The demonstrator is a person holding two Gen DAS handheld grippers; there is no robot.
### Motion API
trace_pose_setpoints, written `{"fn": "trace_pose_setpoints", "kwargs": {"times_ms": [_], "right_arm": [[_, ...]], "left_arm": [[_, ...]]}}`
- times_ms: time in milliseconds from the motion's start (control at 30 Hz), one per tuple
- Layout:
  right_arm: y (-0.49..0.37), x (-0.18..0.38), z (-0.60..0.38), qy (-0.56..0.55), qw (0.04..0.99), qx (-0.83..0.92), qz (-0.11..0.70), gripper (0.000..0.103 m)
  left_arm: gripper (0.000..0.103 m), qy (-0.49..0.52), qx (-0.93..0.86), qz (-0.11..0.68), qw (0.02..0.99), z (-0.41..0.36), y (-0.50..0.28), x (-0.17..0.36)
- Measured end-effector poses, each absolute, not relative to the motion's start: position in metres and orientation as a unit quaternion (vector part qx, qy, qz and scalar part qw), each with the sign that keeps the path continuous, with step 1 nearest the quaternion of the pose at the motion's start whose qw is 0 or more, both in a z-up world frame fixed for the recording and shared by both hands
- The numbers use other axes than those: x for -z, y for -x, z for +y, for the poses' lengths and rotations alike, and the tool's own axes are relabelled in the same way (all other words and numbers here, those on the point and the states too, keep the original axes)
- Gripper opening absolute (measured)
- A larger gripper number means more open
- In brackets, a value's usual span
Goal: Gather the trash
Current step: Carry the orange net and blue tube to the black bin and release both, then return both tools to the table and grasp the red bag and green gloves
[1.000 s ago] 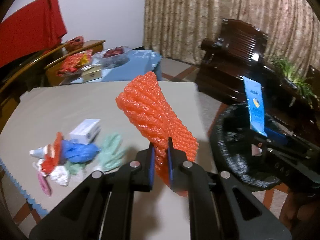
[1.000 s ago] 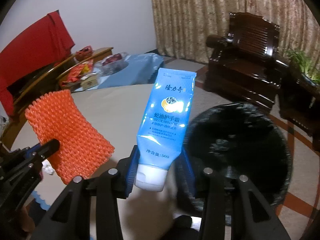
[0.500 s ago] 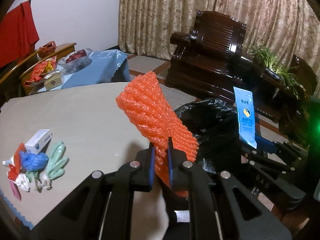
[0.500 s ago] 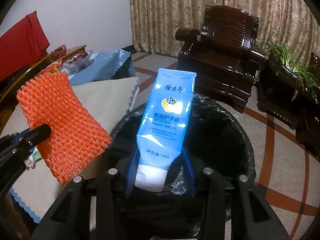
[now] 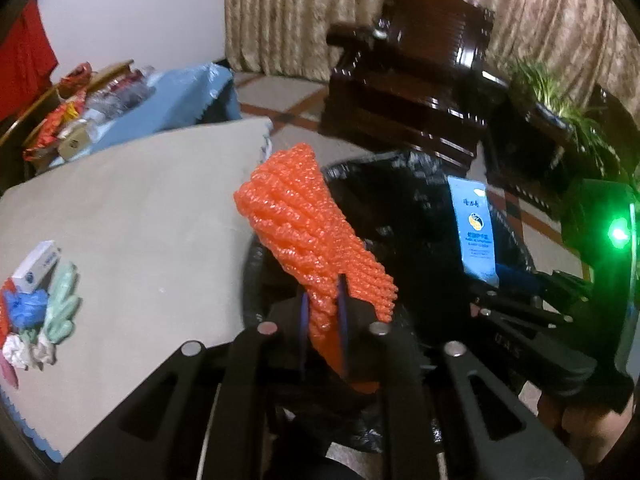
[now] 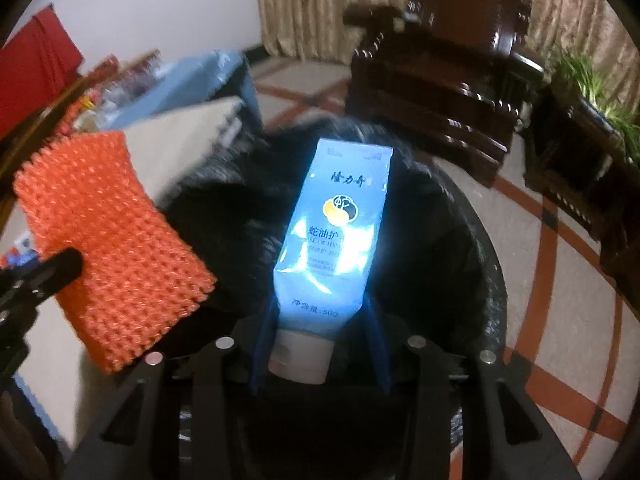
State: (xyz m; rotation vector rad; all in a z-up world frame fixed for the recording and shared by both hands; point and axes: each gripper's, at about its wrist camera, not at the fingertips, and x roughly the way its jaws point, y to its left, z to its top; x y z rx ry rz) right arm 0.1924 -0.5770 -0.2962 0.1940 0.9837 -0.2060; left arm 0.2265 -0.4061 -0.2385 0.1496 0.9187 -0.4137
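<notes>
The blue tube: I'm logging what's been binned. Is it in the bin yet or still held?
Still held. The blue tube stands cap-down between the right gripper's fingers, above the black-lined bin, not yet dropped in.

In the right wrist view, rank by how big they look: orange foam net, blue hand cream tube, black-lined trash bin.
1. Black-lined trash bin, largest.
2. Orange foam net.
3. Blue hand cream tube.
Net and tube look close in size, and the tube sits nearer the camera, so their order is unsure.

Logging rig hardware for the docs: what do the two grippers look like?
Both match: the left gripper and the right gripper are matte black plastic with cut-out linkage arms, round silver pivot pins and blue pads on the fingers. In the left view the right unit's body shows a lit green light. No cables or sleeves visible.
</notes>
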Motion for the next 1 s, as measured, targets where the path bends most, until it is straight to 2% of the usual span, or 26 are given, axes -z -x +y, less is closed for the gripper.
{"fn": "trace_pose_setpoints", "kwargs": {"times_ms": [67,233,400,467,633,767,1000], "right_arm": [[-0.188,0.301,-0.584,-0.091,0.869,0.111,0.474,0.050],[-0.168,0.295,-0.586,-0.104,0.870,0.120,0.467,0.050],[-0.154,0.277,-0.565,-0.107,0.878,0.125,0.449,0.051],[-0.149,0.268,-0.546,-0.105,0.884,0.120,0.439,0.051],[-0.145,0.248,-0.487,-0.119,0.896,0.072,0.421,0.051],[-0.148,0.232,-0.423,-0.099,0.906,0.038,0.410,0.051],[-0.163,0.222,-0.318,-0.071,0.911,-0.025,0.406,0.051]], "left_arm": [[0.041,-0.080,0.198,0.447,0.869,-0.408,-0.227,0.247],[0.042,-0.081,0.196,0.446,0.869,-0.393,-0.226,0.249],[0.055,-0.087,0.183,0.431,0.880,-0.353,-0.218,0.233],[0.060,-0.089,0.167,0.420,0.887,-0.324,-0.216,0.225],[0.061,-0.067,0.124,0.417,0.898,-0.246,-0.219,0.208],[0.069,-0.068,0.091,0.400,0.910,-0.189,-0.216,0.193],[0.070,-0.050,0.024,0.387,0.920,-0.085,-0.210,0.181]]}}
